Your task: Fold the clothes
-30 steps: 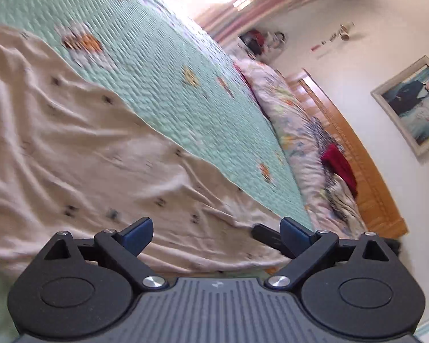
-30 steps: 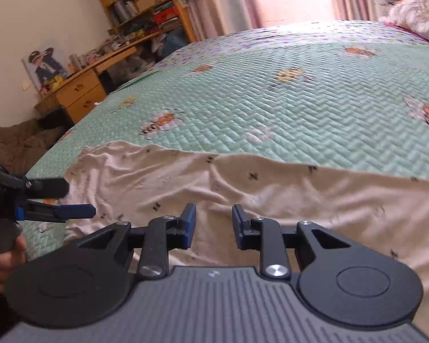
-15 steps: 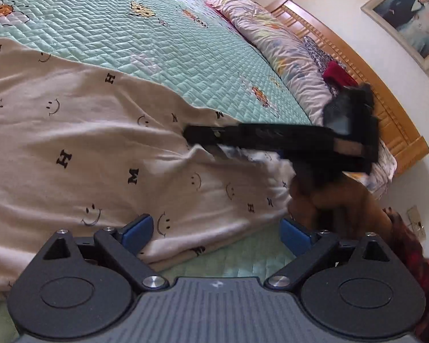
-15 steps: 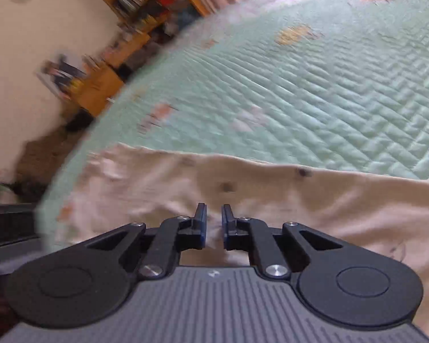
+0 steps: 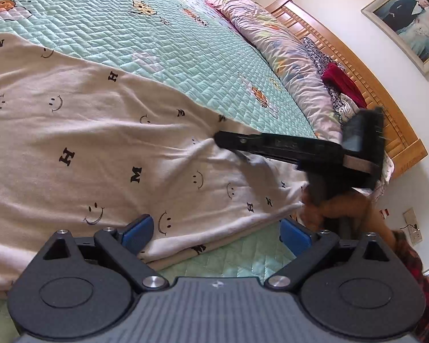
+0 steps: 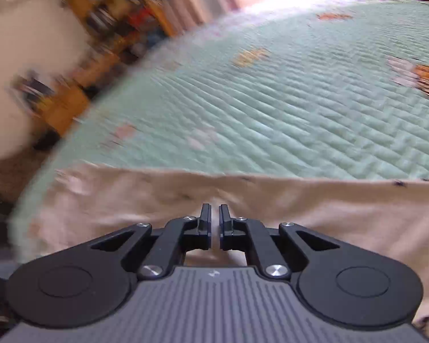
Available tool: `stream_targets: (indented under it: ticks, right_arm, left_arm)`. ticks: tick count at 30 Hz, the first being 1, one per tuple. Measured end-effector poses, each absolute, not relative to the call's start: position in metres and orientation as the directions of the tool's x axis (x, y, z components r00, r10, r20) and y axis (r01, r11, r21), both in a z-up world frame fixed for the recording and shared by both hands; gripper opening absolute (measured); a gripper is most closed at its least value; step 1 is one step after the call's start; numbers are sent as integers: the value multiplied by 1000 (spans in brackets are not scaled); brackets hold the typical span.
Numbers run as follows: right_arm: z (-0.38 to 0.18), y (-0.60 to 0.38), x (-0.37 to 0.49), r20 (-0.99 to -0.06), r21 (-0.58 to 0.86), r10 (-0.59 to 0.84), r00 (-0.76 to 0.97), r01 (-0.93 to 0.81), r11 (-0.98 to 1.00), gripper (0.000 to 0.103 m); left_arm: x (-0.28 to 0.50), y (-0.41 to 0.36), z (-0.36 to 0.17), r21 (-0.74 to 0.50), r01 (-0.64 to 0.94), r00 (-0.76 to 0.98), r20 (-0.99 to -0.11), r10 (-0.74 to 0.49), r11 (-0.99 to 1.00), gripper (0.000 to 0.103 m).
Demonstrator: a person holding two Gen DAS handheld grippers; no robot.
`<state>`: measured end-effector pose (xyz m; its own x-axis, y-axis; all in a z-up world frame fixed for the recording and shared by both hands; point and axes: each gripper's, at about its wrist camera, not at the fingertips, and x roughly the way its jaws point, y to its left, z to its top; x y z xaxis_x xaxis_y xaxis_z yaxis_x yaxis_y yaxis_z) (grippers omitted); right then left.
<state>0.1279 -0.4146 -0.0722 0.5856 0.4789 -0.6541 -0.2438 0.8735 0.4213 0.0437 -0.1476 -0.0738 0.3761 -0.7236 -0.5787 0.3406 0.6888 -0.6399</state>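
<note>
Beige garment [image 5: 105, 143] (smileys, letters), wrinkled.

I closed the right gripper [image 6: 214, 225] from open to shut on a pinch of the garment [image 5: 105, 143]. I swung both units lower toward the quilt [image 5: 146, 31]. The right gripper entered the left wrist view, reaching across the garment.

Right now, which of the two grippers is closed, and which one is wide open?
The right gripper is closed, pinching a raised fold of the beige smiley-print garment. The left gripper is wide open, its blue pads spread over the garment's near hem.
</note>
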Motion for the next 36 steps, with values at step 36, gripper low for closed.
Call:
stream_targets:
  ticks: [36]
  right_arm:
    - [-76, -369, -4, -558, 419, 545, 625, -355, 836, 18]
  left_arm:
    - [41, -93, -78, -785, 161, 407, -499, -765, 598, 84]
